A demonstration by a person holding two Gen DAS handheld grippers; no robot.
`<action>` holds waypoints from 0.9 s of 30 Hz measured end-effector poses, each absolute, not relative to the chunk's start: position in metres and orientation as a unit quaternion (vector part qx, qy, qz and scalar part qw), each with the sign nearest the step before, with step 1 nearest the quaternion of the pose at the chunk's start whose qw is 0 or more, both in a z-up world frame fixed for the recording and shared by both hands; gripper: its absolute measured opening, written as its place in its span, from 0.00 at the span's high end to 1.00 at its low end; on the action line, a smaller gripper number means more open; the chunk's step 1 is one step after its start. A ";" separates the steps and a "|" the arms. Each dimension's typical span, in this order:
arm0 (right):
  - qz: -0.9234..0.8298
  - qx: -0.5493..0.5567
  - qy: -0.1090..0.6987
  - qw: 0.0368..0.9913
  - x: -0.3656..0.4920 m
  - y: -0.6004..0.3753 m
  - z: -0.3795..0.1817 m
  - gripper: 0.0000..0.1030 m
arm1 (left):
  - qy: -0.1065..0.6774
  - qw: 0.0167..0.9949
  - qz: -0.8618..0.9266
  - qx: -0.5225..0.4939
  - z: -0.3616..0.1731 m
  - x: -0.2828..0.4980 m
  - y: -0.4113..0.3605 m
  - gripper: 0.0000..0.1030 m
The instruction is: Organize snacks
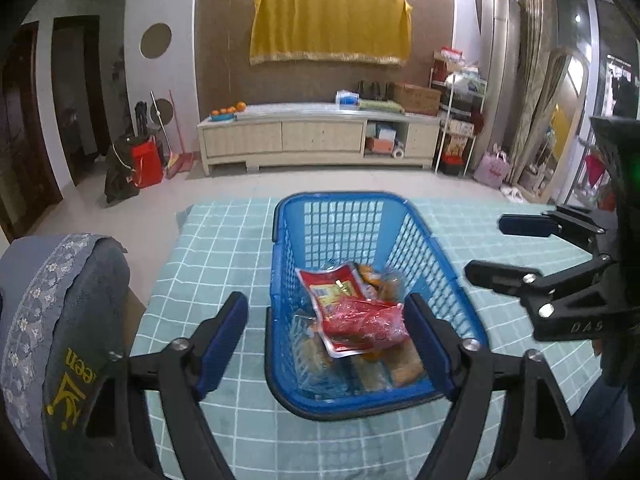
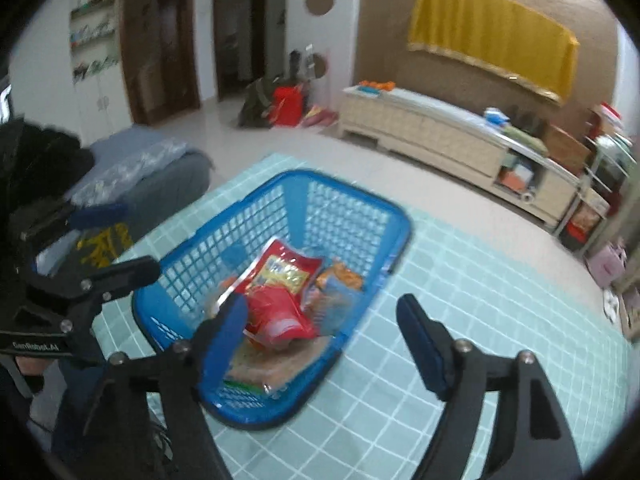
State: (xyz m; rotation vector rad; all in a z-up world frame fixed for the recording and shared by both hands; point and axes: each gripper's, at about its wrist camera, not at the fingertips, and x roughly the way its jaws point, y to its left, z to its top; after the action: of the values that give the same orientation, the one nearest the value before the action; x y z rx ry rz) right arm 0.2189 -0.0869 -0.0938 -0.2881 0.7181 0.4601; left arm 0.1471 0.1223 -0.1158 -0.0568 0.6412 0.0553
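Left gripper (image 1: 326, 322) spread wide and empty above a blue basket (image 1: 280, 240) of snack packets (image 1: 352, 308); their labels are unreadable. Right gripper (image 2: 322, 330) equally spread, empty, marked "DAS". The basket sits on a checked tablecloth (image 1: 224, 248).

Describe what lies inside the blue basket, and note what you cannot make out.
Inside the blue basket lie snack packets: a red packet on top, another red packet with a yellow label behind it, and orange and clear-wrapped snacks beneath. The lower packets are partly covered, so their count is unclear.
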 end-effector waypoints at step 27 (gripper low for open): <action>0.082 -0.032 0.278 0.957 0.045 -0.157 -0.008 0.00 | 0.237 0.971 -0.014 -0.010 -0.042 0.040 0.034 0.00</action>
State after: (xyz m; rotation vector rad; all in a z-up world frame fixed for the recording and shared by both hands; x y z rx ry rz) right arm 0.0447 -0.1565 -0.0078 -0.0657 0.5636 0.1654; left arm 0.0402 0.0345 -0.0418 -0.0194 0.4791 -0.0281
